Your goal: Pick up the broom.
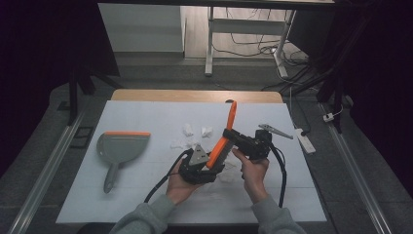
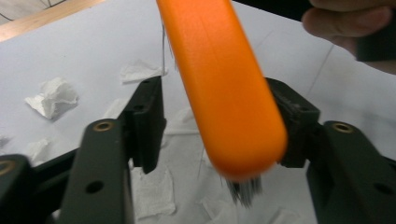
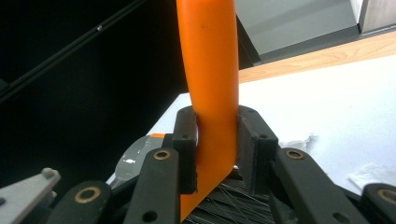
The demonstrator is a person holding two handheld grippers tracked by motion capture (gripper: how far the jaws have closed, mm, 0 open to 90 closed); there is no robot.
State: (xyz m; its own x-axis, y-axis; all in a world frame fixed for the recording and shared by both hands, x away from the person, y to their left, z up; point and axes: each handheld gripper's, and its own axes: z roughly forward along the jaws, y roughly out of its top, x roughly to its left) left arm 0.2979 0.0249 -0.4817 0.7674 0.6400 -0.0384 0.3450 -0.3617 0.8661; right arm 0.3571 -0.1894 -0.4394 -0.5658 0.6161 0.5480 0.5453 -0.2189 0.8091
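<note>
The orange brush (image 1: 223, 141), dark bristles downward, hangs tilted above the tabletop (image 1: 146, 204) centre, pinched by the right gripper (image 3: 217, 144); the left gripper (image 2: 219, 126) fingers stand spread around its head, paper scraps (image 1: 195, 131) beneath

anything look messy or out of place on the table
Crumpled white paper scraps lie scattered mid-table on the white sheet, unswept. The grey dustpan with orange edge sits apart at the left, away from them.

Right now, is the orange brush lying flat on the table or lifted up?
Lifted and tilted. The orange brush slants above the table, handle end up. The right gripper clamps its handle; the left gripper brackets its head.
</note>
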